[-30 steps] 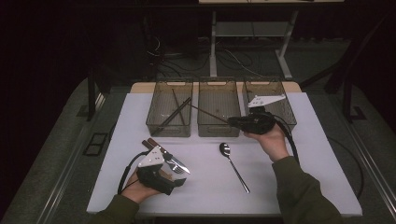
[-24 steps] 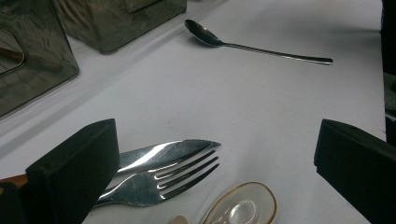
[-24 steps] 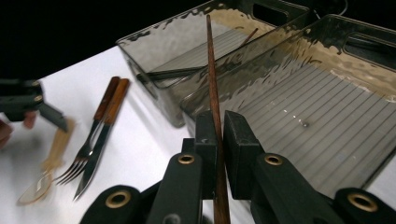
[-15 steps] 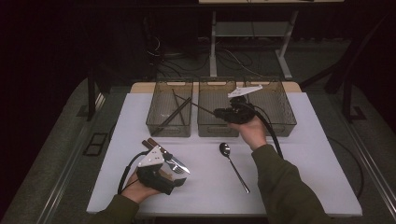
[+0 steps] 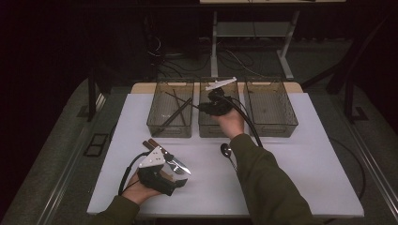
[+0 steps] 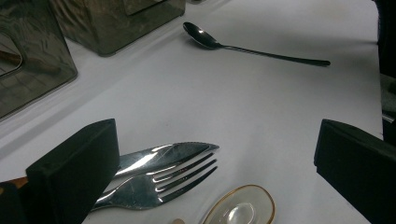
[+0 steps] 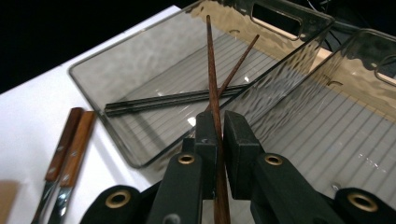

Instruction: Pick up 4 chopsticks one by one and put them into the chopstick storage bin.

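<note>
A brown chopstick (image 7: 214, 88) is clamped between the closed jaws of the right gripper (image 7: 217, 135), its tip held over the left bin (image 7: 119, 140), where other chopsticks (image 7: 163, 100) lie. No readable writing is seen.

A white table (image 5: 300, 173) carries everything. Along its far side three clear bins stand in a row: the left bin (image 5: 155, 124) beyond the tip of the right tongs (image 5: 199, 107), the middle bin (image 5: 209, 129) under them, the right bin (image 5: 274, 126) off to their other side. Just ahead of the left tongs (image 5: 176, 180) lie a knife (image 6: 163, 154) and a fork (image 6: 159, 184), touching, with a small gold-rimmed spoon (image 6: 240, 210) beside them. Farther out, between both tongs, lies a dark spoon (image 6: 243, 44).
</note>
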Demonstrator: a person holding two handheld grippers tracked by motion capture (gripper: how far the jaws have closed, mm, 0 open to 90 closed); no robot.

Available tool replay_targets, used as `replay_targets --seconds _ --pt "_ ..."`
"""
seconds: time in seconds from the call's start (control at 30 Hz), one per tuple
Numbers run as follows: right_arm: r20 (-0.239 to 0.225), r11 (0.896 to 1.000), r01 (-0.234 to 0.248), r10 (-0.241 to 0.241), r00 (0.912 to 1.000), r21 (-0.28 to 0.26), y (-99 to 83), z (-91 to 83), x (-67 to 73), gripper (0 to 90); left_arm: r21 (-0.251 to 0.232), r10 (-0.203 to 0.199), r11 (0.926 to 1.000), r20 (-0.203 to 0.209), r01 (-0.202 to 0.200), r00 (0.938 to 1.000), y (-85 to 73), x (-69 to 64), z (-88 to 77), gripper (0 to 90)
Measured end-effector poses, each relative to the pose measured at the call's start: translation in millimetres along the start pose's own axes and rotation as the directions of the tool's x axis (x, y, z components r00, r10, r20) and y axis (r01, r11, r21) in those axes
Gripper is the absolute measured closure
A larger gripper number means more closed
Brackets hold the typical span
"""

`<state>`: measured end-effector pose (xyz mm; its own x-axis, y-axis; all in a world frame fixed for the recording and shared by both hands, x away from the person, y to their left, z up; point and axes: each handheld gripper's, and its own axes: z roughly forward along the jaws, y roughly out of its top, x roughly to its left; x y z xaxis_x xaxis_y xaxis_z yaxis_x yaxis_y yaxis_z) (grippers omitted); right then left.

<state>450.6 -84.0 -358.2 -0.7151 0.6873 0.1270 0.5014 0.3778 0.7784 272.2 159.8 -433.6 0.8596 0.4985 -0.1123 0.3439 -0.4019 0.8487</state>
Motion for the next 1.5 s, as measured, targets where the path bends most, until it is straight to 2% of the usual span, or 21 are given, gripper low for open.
replay_targets --seconds 0.5,0.8,0.9,1.07,1.27,1.4,1.5 --pt "0.094 0.998 -0.019 0.013 0.9955 0.061 30.1 50.6 9.1 84.4 -0.008 0.007 0.9999 0.011 -0.007 0.9999 0.8 -0.3 0.4 0.0" --pt "0.122 0.995 -0.031 0.019 0.9924 0.092 38.6 73.2 14.2 84.3 -0.007 0.005 1.0000 0.017 -0.005 0.9998 1.4 -0.7 0.2 0.0" --pt "0.122 0.995 -0.041 0.030 0.9920 0.091 39.4 77.4 16.2 84.2 -0.008 0.007 0.9999 0.019 -0.007 0.9998 1.6 -0.6 0.2 0.0" --pt "0.119 0.995 -0.033 0.022 0.9927 0.096 39.0 83.4 22.8 83.3 -0.012 0.006 0.9999 0.020 -0.006 0.9998 1.8 -1.2 0.2 0.0" --pt "0.091 0.997 -0.020 0.013 0.9958 0.079 40.3 79.3 24.7 59.3 -0.012 0.008 0.9999 0.020 -0.008 0.9998 1.8 -0.9 -0.1 0.0" --pt "0.060 0.997 -0.017 0.013 0.9981 0.077 40.6 71.5 25.5 48.6 -0.012 0.012 0.9999 0.019 -0.011 0.9998 1.9 -0.9 -0.1 0.0" --pt "0.010 0.998 -0.004 0.004 0.9999 0.059 38.7 63.0 26.5 45.5 -0.009 0.016 0.9998 0.016 -0.016 0.9997 1.9 -0.7 -0.1 0.0"
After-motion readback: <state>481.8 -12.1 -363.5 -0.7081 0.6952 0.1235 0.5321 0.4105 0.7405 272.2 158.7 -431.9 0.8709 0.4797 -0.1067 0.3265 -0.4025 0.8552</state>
